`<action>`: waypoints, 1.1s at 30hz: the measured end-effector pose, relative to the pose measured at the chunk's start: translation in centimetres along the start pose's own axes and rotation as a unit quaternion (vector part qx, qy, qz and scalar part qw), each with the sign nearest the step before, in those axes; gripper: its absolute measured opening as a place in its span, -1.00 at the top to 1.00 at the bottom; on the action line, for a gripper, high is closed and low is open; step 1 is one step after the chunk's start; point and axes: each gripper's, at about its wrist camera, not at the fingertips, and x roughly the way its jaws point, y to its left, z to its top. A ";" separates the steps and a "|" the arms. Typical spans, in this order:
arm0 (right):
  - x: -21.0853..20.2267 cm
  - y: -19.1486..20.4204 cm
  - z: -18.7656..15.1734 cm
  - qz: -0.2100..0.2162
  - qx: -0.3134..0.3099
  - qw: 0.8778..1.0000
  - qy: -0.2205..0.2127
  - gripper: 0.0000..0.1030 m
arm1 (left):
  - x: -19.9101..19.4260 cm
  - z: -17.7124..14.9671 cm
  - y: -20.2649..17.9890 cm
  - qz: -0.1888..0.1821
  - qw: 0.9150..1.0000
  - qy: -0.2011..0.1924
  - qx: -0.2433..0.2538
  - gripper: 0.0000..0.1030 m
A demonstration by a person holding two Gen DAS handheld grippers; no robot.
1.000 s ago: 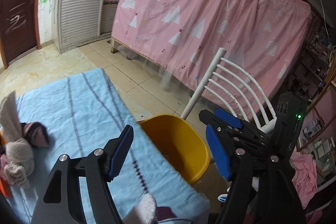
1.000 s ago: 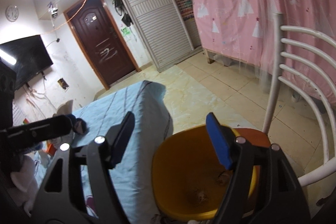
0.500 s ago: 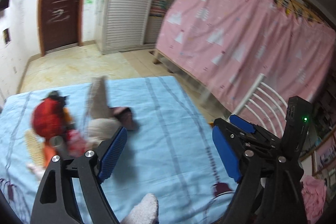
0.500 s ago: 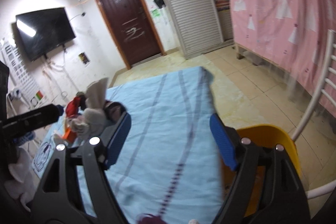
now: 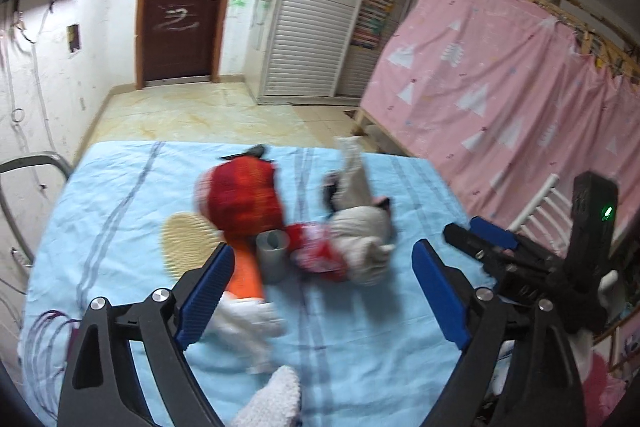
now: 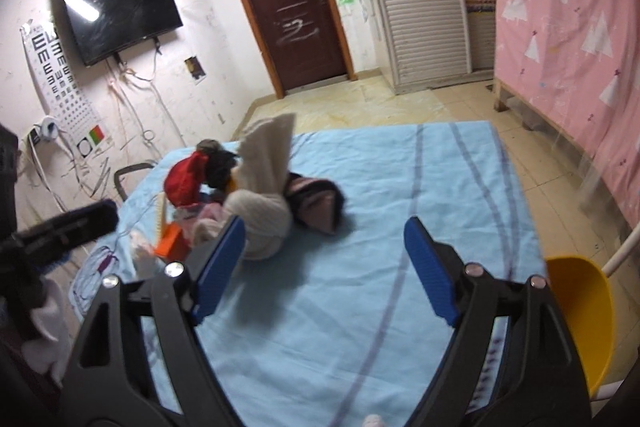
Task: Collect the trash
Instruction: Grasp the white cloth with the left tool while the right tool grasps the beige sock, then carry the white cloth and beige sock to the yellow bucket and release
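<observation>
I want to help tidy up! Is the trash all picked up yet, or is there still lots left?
Lots left. A pile still sits on the blue sheet: a red bundle, a grey cup, an orange piece and a cream cloth bundle. The yellow bin shows only at the edge, its contents hidden. Nothing is in hand: the left gripper and right gripper have just been opening, with nothing between their fingers.
</observation>
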 end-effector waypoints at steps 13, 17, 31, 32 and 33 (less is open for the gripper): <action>5.4 3.7 1.3 0.031 0.015 0.998 0.045 -0.52 | 2.1 -3.0 5.6 0.040 0.999 0.030 0.012 -0.65; 6.9 3.8 1.4 0.022 0.031 0.998 0.059 -0.46 | 3.1 -3.5 6.2 0.041 0.998 0.045 0.019 -0.65; 8.3 4.7 0.2 0.051 0.023 0.994 0.091 -0.06 | 4.6 -4.5 5.4 0.022 0.997 0.072 0.025 0.18; 8.1 4.8 0.2 0.052 0.021 0.995 0.085 -0.05 | 4.4 -4.6 5.4 0.018 0.997 0.069 0.023 0.25; 7.8 4.9 0.2 0.051 0.018 0.995 0.078 -0.05 | 4.2 -4.6 5.5 0.009 0.998 0.067 0.015 0.28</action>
